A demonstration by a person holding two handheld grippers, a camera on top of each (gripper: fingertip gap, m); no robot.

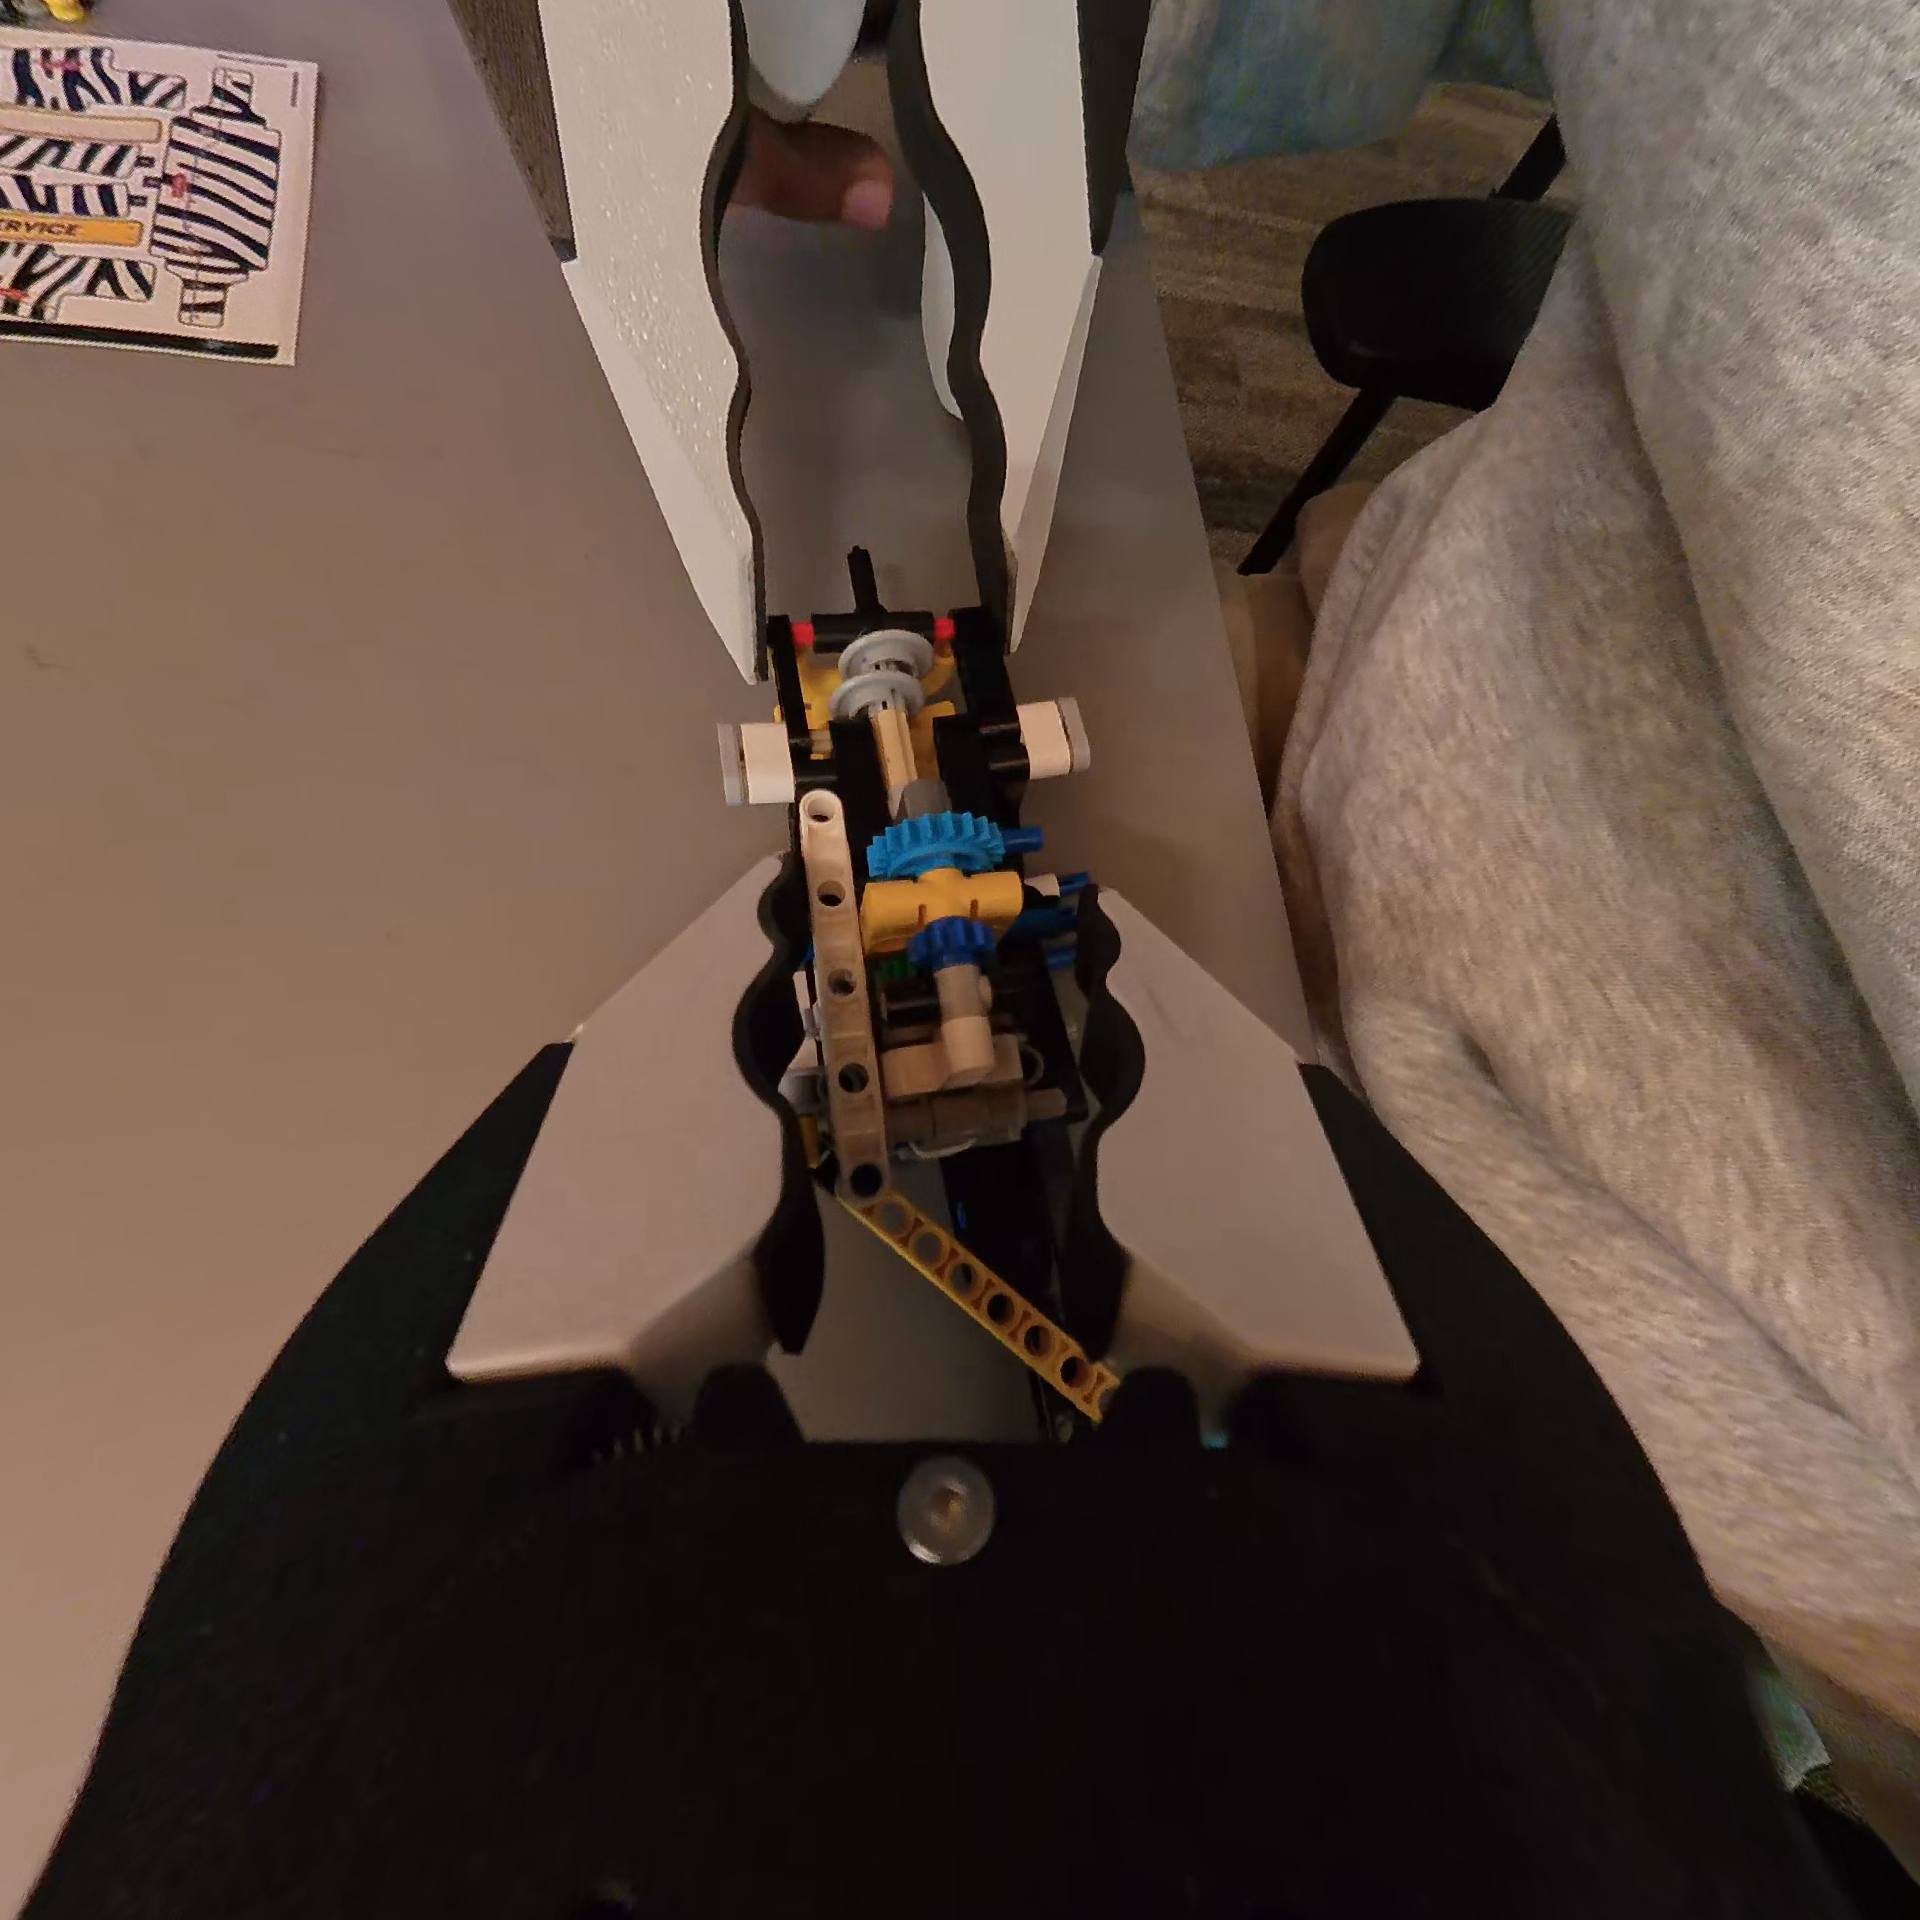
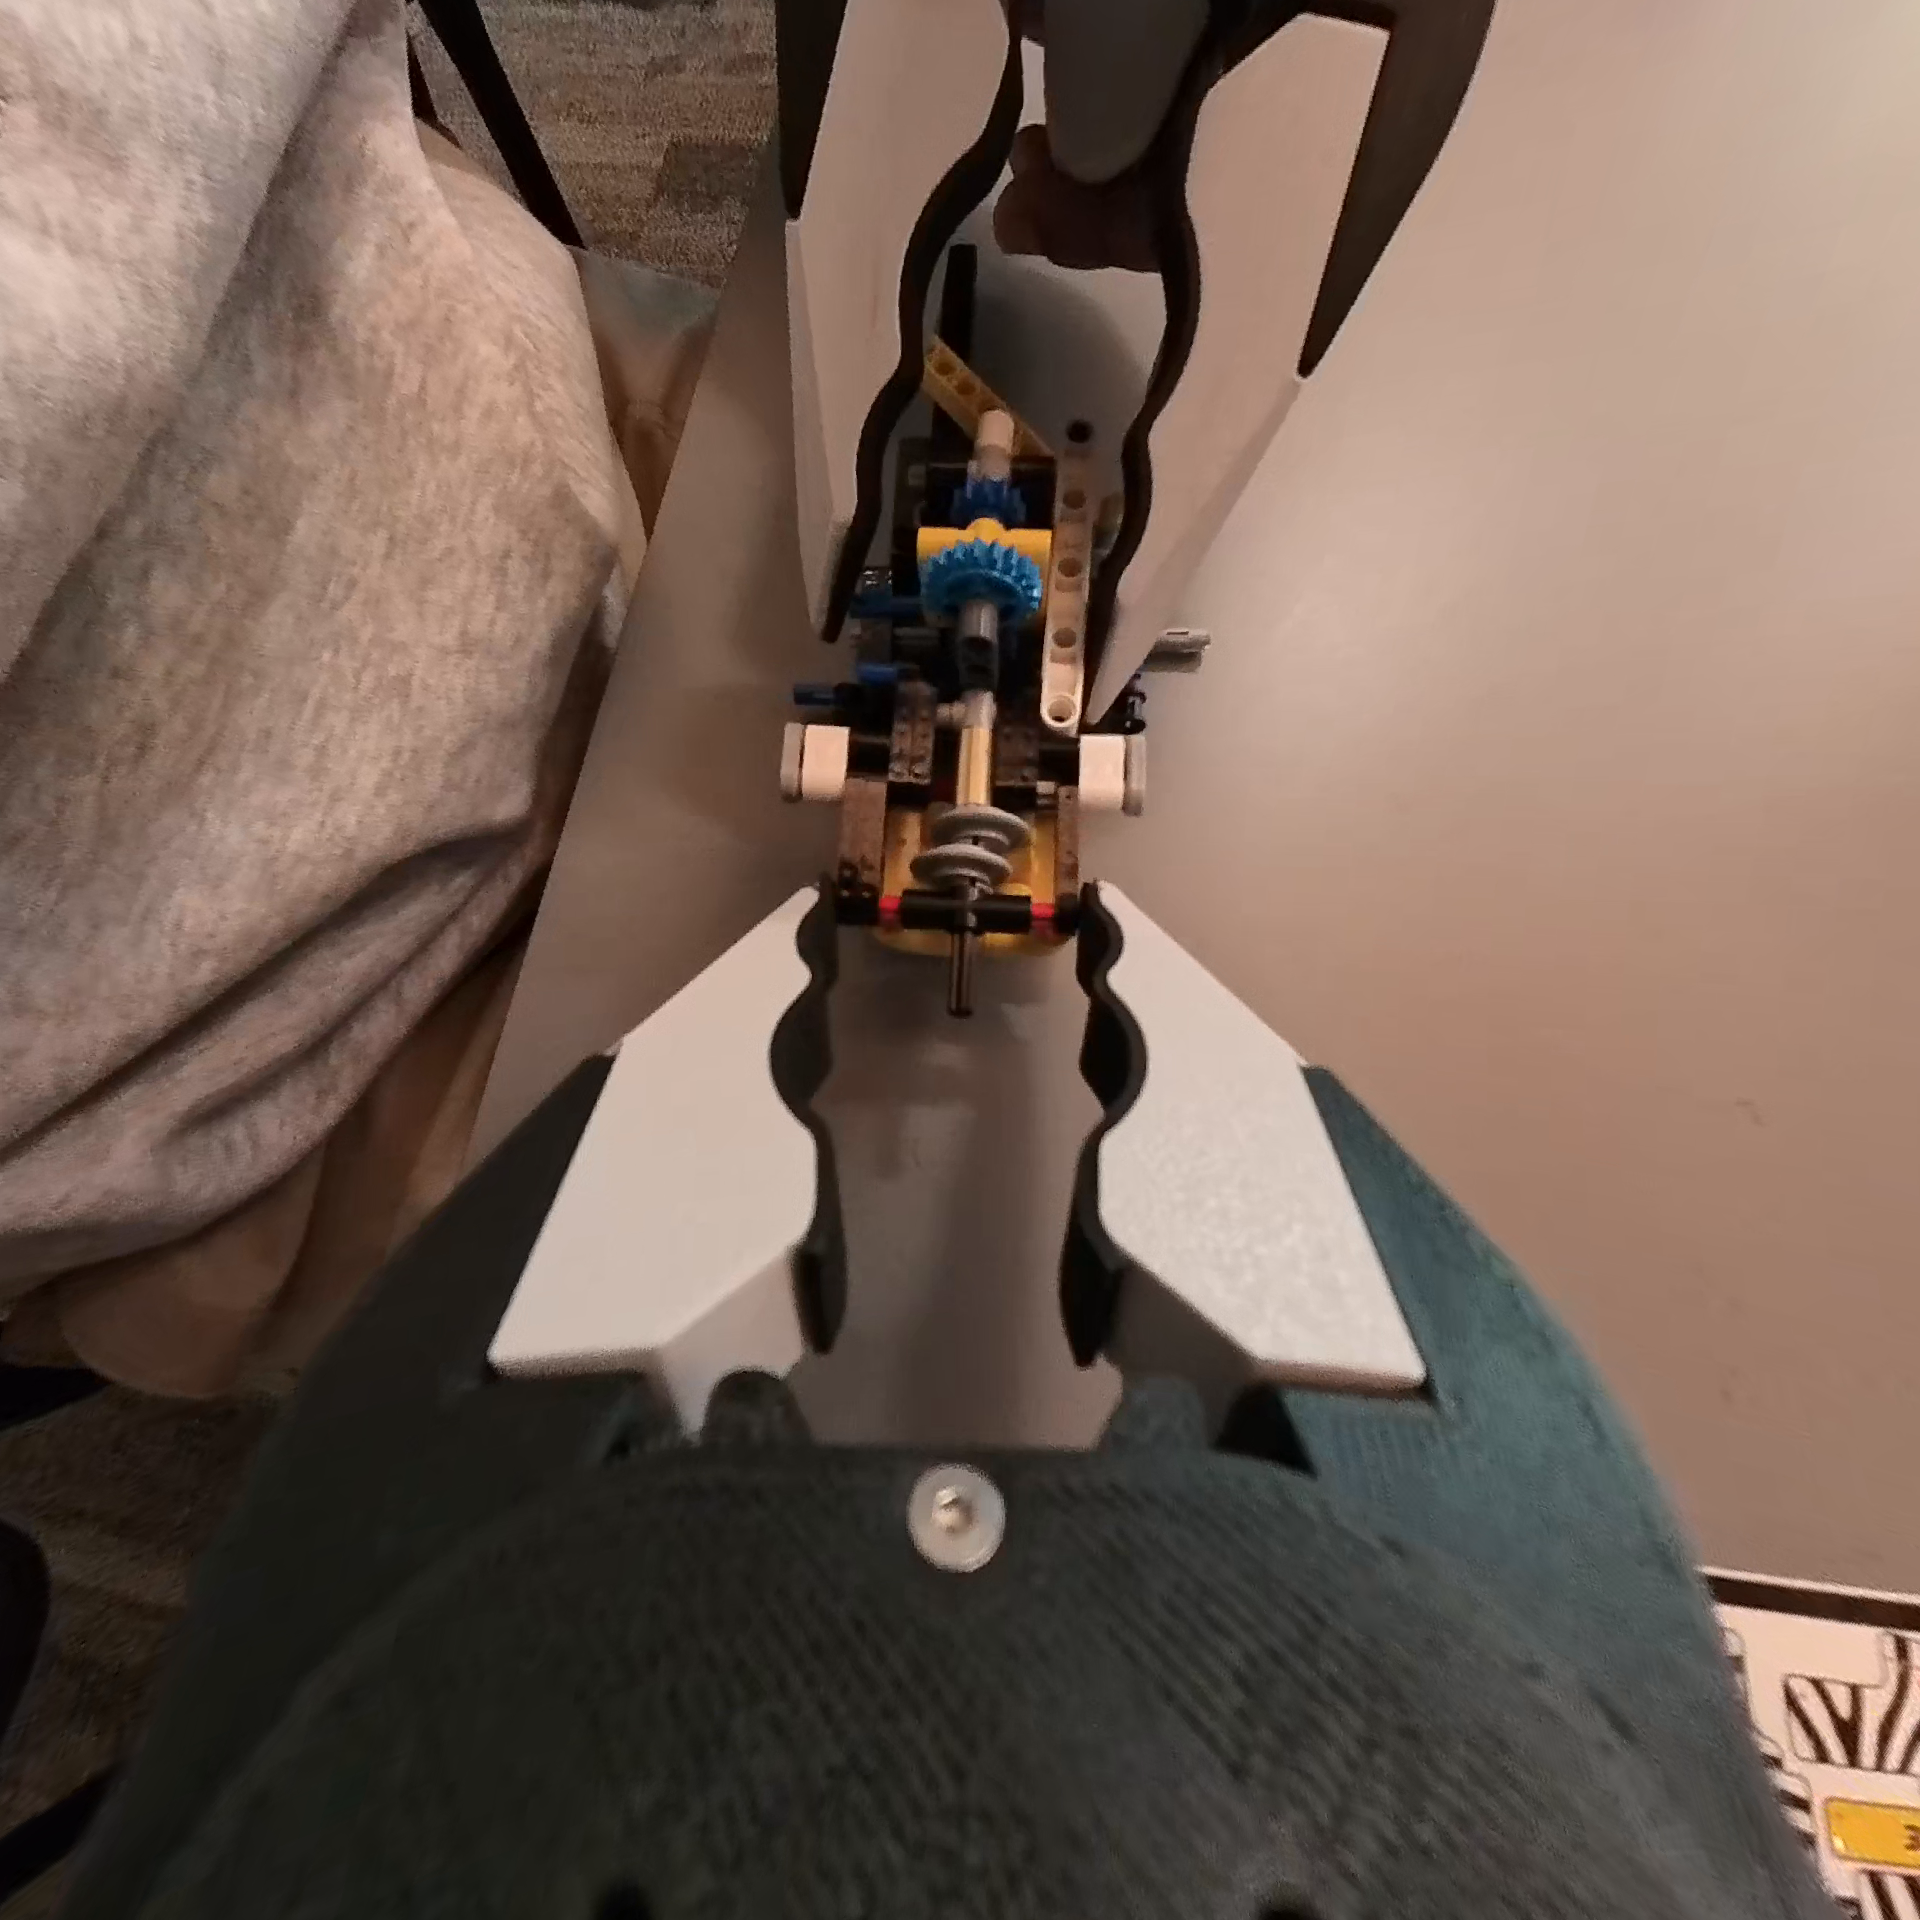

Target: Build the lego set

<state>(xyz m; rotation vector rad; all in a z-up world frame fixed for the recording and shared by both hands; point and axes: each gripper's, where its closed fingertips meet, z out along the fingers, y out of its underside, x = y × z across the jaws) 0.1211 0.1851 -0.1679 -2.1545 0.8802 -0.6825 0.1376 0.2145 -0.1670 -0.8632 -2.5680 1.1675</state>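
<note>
Left wrist view: the left claw (image 1: 935, 997) is clamped narrow on the near end of the lego build (image 1: 914, 894), its dark wavy pads pressing the black frame from both sides. The build runs straight ahead from the claw, held over the grey surface (image 1: 312, 831). A white beam (image 1: 842, 987) lies along the build's left side, and a yellow beam (image 1: 997, 1299) slants back between the fingers toward the claw's base. Just past the fingertips sit a light blue gear (image 1: 935, 842), a yellow block (image 1: 940, 899) and a darker blue gear (image 1: 945, 940). Farther on, two grey pulleys (image 1: 878, 675) ride a shaft, and white pegs (image 1: 753, 764) stick out to either side. The right claw (image 1: 883, 623) faces in from the far end, fingertips on the frame's corners. A sticker sheet (image 1: 145, 197) lies far left on the surface. Right of the claw — grey cloth (image 1: 1610, 831) and a black chair (image 1: 1423, 301).

Right wrist view: the right claw (image 2: 956, 914) is set narrow, its fingertips touching the sides of the build (image 2: 966, 727) at the end with the red pins (image 2: 1039, 909). A black axle (image 2: 958, 966) pokes back between the fingers. The left claw (image 2: 977, 613) grips the far end. The sheet (image 2: 1849, 1745) shows at lower right.
</note>
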